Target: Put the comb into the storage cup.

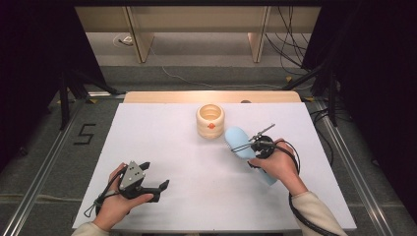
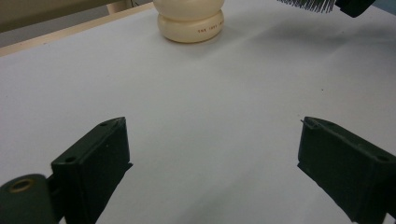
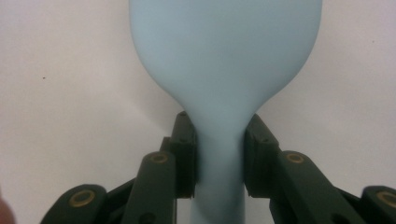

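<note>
Jaws on my right gripper point(image 3: 219, 158) clamped round the pale blue brush point(image 3: 224, 60) neck, left gripper point(image 2: 212, 158) wide open, plain white worktop point(image 1: 162, 147), cream pot point(image 1: 210, 120) near the far edge, grey floor, dark curtains around

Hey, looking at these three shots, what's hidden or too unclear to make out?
- Light blue brush: high view, the handle end lies under the right hand; right gripper view, its head runs off the top edge.
- Brush bristles: left gripper view, cut by the top edge.
- Cream holder: high view, its inside is too small to read; left gripper view, the red print is too small.
</note>
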Demonstrator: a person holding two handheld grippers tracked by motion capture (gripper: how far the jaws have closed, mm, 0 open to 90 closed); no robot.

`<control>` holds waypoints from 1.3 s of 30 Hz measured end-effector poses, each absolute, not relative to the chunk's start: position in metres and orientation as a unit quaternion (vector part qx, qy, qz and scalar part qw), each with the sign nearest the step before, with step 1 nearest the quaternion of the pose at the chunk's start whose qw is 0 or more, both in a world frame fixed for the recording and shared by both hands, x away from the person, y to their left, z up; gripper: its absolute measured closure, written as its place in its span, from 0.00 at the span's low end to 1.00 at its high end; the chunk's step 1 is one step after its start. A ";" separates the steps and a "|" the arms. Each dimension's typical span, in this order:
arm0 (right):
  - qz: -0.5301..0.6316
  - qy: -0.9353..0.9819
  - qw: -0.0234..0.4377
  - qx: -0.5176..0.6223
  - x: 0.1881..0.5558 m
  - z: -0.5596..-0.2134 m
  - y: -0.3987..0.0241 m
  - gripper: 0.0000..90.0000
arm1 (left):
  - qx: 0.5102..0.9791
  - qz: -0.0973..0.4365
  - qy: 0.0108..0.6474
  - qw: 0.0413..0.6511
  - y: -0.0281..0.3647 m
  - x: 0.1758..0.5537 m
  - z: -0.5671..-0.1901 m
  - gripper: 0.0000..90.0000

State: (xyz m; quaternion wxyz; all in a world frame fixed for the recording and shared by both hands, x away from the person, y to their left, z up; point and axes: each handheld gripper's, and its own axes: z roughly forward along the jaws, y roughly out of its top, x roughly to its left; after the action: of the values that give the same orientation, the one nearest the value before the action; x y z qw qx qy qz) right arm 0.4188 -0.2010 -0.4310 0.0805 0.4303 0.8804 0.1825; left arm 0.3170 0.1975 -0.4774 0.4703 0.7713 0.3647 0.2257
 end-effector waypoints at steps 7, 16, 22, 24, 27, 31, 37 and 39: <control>0.194 0.877 0.088 0.430 0.418 -0.427 -0.202 0.78 | 0.771 0.225 0.365 0.471 0.198 0.317 -0.477 0.10; 0.207 0.874 0.100 0.428 0.417 -0.424 -0.201 0.78 | 0.772 0.228 0.364 0.469 0.198 0.317 -0.477 0.08; 0.214 0.872 0.104 0.428 0.416 -0.421 -0.201 0.78 | 0.772 0.229 0.364 0.468 0.198 0.317 -0.477 0.08; 0.217 0.871 0.105 0.428 0.416 -0.421 -0.200 0.78 | 0.772 0.229 0.364 0.468 0.198 0.317 -0.477 0.08; 0.220 0.870 0.109 0.427 0.415 -0.419 -0.201 0.78 | 0.771 0.229 0.366 0.468 0.198 0.317 -0.477 0.08; 0.225 0.869 0.113 0.427 0.414 -0.417 -0.201 0.78 | 0.772 0.229 0.364 0.468 0.197 0.317 -0.477 0.08; 0.235 0.866 0.119 0.425 0.414 -0.414 -0.202 0.78 | 0.771 0.227 0.366 0.468 0.197 0.317 -0.477 0.08; 0.235 0.866 0.120 0.424 0.414 -0.414 -0.202 0.78 | 0.771 0.227 0.366 0.468 0.197 0.317 -0.477 0.08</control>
State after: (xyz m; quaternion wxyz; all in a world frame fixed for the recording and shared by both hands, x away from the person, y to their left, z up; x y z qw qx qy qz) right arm 0.4136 -0.2017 -0.4138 0.1201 0.4238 0.8664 0.2351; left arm 0.3170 0.1974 -0.4772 0.4683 0.7713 0.3664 0.2270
